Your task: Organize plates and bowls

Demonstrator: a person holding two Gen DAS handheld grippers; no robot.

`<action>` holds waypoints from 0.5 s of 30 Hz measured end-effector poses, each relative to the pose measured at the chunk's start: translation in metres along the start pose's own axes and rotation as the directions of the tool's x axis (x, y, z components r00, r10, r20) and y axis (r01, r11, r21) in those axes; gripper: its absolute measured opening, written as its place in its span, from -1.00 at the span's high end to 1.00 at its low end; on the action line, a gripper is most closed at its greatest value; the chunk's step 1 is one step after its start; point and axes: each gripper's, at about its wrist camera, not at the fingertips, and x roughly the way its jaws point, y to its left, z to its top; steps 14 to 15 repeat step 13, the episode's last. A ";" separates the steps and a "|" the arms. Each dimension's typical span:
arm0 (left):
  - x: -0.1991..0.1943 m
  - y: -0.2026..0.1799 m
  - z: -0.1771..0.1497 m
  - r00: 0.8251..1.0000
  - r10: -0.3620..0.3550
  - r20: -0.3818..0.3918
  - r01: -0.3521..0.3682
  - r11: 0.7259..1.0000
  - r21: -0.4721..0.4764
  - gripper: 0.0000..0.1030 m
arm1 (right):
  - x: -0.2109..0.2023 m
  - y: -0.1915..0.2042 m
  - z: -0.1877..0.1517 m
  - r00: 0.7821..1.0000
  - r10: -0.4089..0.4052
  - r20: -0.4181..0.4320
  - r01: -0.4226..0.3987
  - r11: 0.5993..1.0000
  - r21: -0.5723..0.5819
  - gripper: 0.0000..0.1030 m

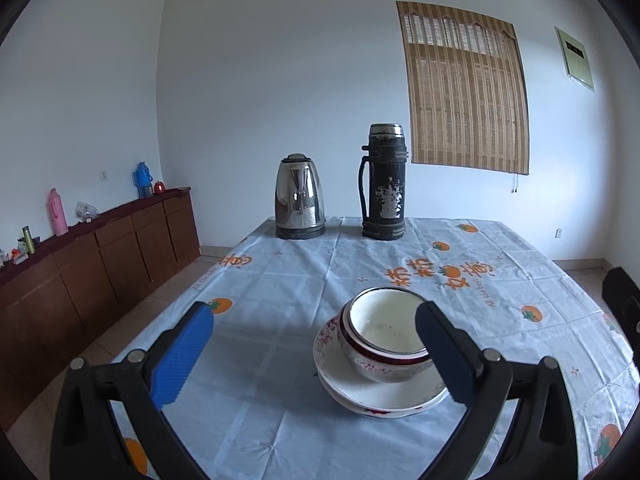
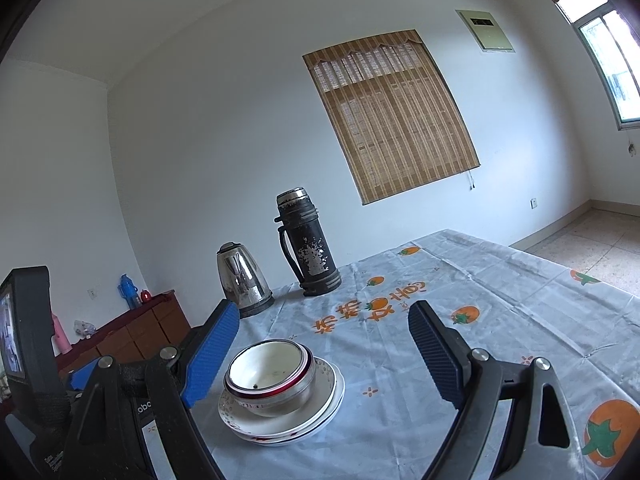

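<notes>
Between the wide-spread, empty jaws of the left gripper [image 1: 314, 354] and of the right gripper [image 2: 322, 358], both hovering off the near edge, nested bowls [image 2: 270, 376] sit on stacked plates [image 2: 280, 420] on the tablecloth [image 1: 280, 272]. The kettle [image 1: 299, 196] and flask [image 1: 383, 182] stand well apart at the far end. The stack looks finished, so I judge any further move should be a gentle nudge or rim grip, keeping the leaning bowls from sliding.
</notes>
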 end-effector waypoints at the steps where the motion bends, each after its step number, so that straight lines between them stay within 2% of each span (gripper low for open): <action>1: 0.000 -0.001 0.000 1.000 0.006 0.005 -0.006 1.000 0.007 -0.99 | 0.000 0.000 0.000 1.000 -0.002 0.002 0.002 1.000 0.002 -0.71; 5: -0.001 -0.002 0.000 1.000 0.003 0.019 -0.003 1.000 0.016 -0.99 | 0.002 -0.002 0.000 1.000 -0.006 -0.004 0.006 1.000 0.008 -0.71; 15: 0.006 0.001 0.001 0.998 -0.054 -0.024 0.054 0.999 -0.004 -0.99 | 0.010 -0.003 -0.001 0.999 -0.019 -0.026 0.019 1.000 0.003 -0.71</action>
